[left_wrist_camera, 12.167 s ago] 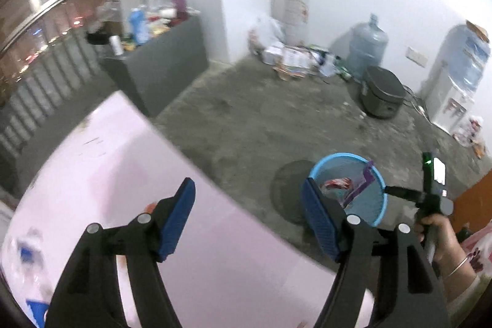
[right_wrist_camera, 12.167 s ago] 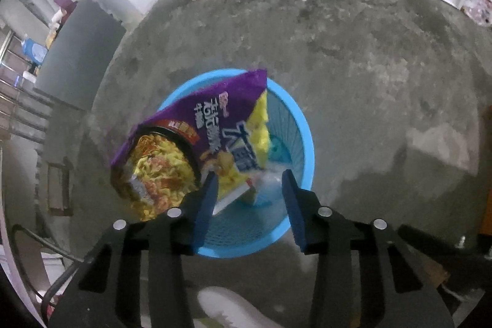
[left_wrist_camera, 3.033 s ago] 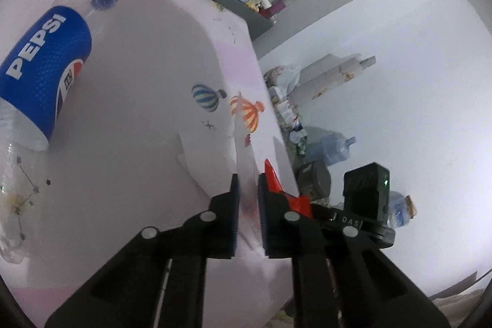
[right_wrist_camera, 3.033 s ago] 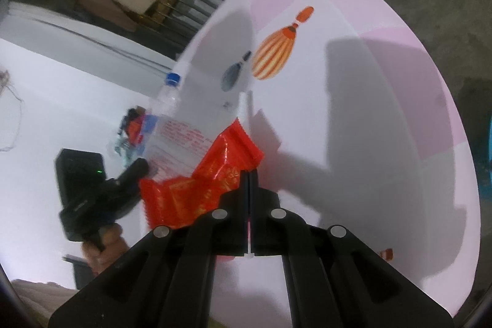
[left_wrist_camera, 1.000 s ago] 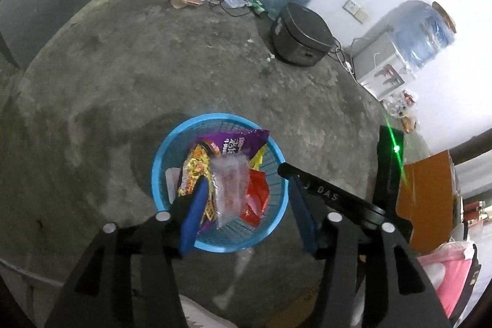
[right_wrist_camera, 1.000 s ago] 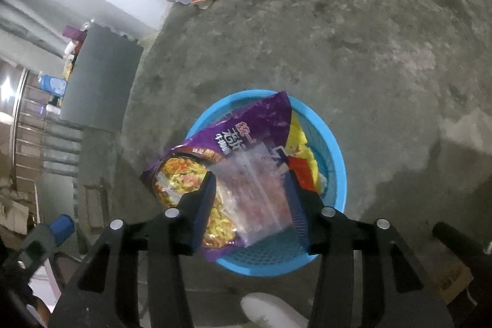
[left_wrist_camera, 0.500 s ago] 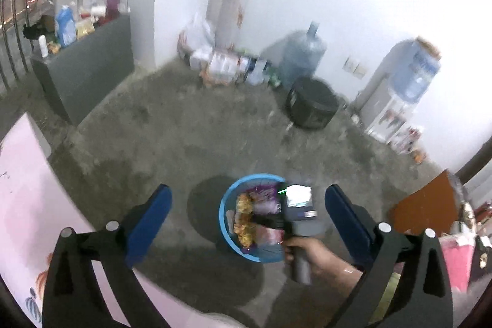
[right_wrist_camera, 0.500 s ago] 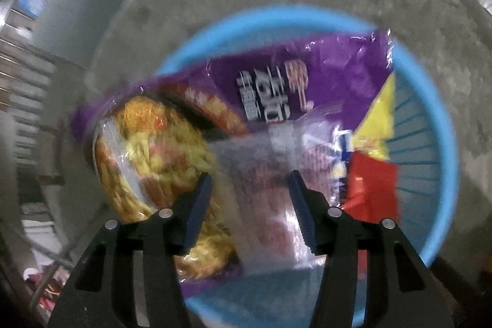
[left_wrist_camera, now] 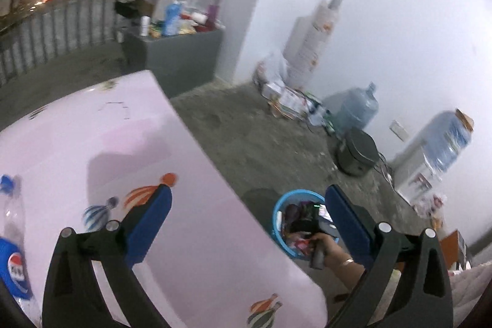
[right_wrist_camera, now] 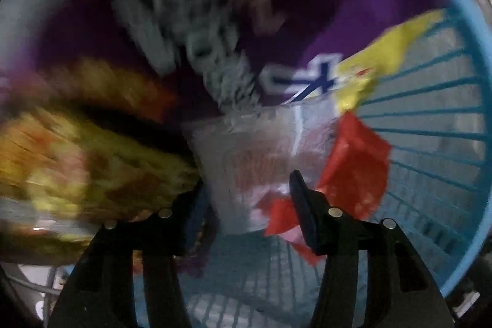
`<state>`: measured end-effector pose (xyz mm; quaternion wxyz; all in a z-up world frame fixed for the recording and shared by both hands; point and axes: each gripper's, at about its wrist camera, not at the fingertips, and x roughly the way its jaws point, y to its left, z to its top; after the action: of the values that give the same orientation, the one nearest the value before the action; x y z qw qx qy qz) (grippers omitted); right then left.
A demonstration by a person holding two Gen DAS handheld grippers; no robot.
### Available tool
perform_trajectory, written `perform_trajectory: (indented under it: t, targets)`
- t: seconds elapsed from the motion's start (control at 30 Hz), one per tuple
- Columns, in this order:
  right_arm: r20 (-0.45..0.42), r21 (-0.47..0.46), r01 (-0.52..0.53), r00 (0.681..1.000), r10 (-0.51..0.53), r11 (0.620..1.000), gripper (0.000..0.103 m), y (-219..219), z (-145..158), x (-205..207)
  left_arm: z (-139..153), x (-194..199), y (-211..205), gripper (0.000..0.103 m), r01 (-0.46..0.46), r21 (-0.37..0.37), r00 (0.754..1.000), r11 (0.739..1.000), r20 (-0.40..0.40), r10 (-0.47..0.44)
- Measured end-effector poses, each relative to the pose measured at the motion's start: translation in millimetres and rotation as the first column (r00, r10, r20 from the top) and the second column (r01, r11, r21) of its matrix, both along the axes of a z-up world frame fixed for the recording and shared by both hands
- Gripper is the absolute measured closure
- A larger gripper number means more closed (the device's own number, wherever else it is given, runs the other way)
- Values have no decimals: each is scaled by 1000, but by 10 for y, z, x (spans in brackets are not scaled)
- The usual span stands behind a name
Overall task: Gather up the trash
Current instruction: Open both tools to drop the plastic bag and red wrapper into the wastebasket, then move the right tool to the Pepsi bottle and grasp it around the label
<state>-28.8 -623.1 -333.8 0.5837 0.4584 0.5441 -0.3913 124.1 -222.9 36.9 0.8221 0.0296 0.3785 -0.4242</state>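
My left gripper is wide open and holds nothing; it hangs over the edge of the pink table. A Pepsi bottle lies at the table's left. On the floor beyond stands the blue basket, with a hand holding the other gripper down into it. In the right wrist view my right gripper is deep inside the basket, its jaws partly apart. A clear plastic bag lies between them. A red wrapper and a purple snack bag lie around it.
A grey cabinet with bottles stands at the back by the railing. Along the white wall are a litter pile, a water jug, a dark cooker and a water dispenser. Bare concrete floor surrounds the basket.
My left gripper let the clear bag fall into the basket, opened wide and swung up and back over the table. My right gripper sank down into the basket onto the trash.
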Motion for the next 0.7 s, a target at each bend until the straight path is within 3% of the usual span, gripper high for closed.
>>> perform_trajectory:
  t: [0.17, 0.3, 0.4, 0.5, 0.6, 0.7]
  targets:
    - [108, -117, 10, 994, 3, 993, 52, 44, 741, -323, -2, -11, 361, 5, -72, -30, 997, 997, -8, 72]
    - [249, -291, -5, 965, 81, 957, 52, -26, 1466, -359, 5, -17, 571, 5, -98, -57, 995, 994, -19, 97]
    - [279, -355, -15, 953, 121, 935, 52, -194, 1681, -228, 24, -17, 714, 5, -108, -91, 994, 990, -29, 106]
    - [263, -356, -29, 956, 129, 934, 52, -230, 1510, 1, 81, -65, 842, 5, -126, -127, 992, 984, -11, 126]
    - [126, -355, -98, 980, 151, 930, 52, -144, 1071, 103, 120, -92, 959, 5, -141, -140, 990, 980, 9, 144]
    - [-35, -268, -178, 984, 175, 947, 52, 64, 504, 132, 149, -91, 1073, 5, -151, -120, 988, 981, 17, 154]
